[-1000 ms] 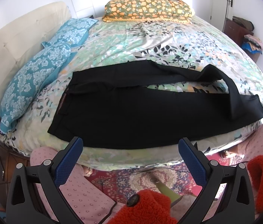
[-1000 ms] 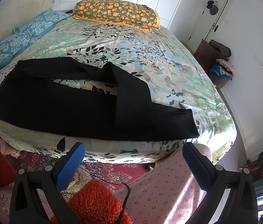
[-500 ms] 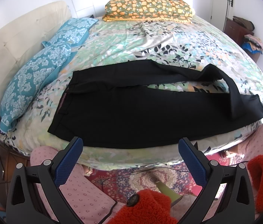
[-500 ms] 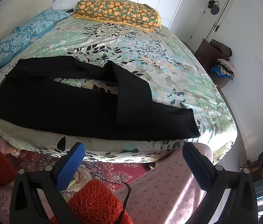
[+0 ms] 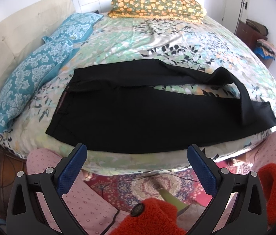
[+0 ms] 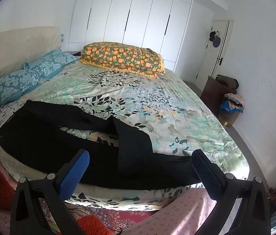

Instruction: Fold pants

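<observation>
Black pants [image 5: 138, 115] lie flat across the near part of the bed [image 5: 157, 39], waistband at the left, legs to the right. The far leg's end is folded over the near leg [image 5: 243, 99]. The pants also show in the right wrist view [image 6: 63, 146]. My left gripper [image 5: 137, 157] is open and empty, just short of the pants' near edge. My right gripper [image 6: 140, 162] is open and empty, low over the near leg by the folded-over cuff [image 6: 134, 150].
Two blue pillows [image 5: 30, 78] and a cream headboard [image 5: 10, 35] are at the left; an orange floral pillow [image 5: 157, 5] lies at the far side. A patterned rug [image 5: 147, 184] is below the bed edge. A dresser [image 6: 216, 94] with clothes stands at the right wall.
The right gripper has tilted up and moved forward, lower over the pants' near leg. The left gripper has barely moved. The pants lie as before.
</observation>
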The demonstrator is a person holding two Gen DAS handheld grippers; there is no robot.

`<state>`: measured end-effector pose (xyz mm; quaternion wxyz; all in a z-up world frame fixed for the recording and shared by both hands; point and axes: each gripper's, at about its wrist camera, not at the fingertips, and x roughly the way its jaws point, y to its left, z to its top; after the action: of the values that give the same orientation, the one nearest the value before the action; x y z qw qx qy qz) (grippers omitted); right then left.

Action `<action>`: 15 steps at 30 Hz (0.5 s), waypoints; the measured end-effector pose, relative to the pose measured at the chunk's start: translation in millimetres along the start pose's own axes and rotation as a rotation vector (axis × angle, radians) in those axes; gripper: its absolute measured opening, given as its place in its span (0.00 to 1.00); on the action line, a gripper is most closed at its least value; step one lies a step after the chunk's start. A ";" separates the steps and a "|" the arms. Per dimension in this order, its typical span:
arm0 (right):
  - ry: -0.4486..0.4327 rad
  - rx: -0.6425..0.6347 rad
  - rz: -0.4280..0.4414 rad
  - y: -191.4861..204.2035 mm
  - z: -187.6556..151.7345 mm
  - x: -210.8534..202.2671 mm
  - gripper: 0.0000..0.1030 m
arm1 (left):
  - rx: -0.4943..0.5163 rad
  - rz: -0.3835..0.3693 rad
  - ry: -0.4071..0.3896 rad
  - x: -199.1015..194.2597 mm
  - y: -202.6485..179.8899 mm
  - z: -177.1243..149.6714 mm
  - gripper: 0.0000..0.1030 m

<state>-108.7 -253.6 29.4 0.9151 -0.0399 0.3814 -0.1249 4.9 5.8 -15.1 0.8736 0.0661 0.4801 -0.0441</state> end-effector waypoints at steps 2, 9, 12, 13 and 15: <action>0.222 0.012 0.097 -1.9 -7.6 45.5 1.00 | -0.007 -0.004 -0.009 -0.7 1.2 1.9 0.99; 0.295 -0.189 0.118 42.6 0.1 104.6 1.00 | -0.044 0.016 0.009 6.7 9.9 4.1 0.99; 0.335 -0.214 0.135 52.6 -0.9 140.5 1.00 | -0.047 0.015 0.019 9.4 10.2 3.9 0.99; 0.357 -0.196 0.136 54.0 0.1 155.6 1.00 | -0.047 0.018 0.017 8.8 10.3 3.5 0.99; 0.374 -0.163 0.131 56.0 4.5 183.0 1.00 | -0.052 0.022 0.015 8.1 11.7 2.3 0.99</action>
<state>29.7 -247.0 -102.8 0.8281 -0.0651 0.5554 -0.0390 12.8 16.9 -19.8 0.8717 0.0491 0.4870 -0.0216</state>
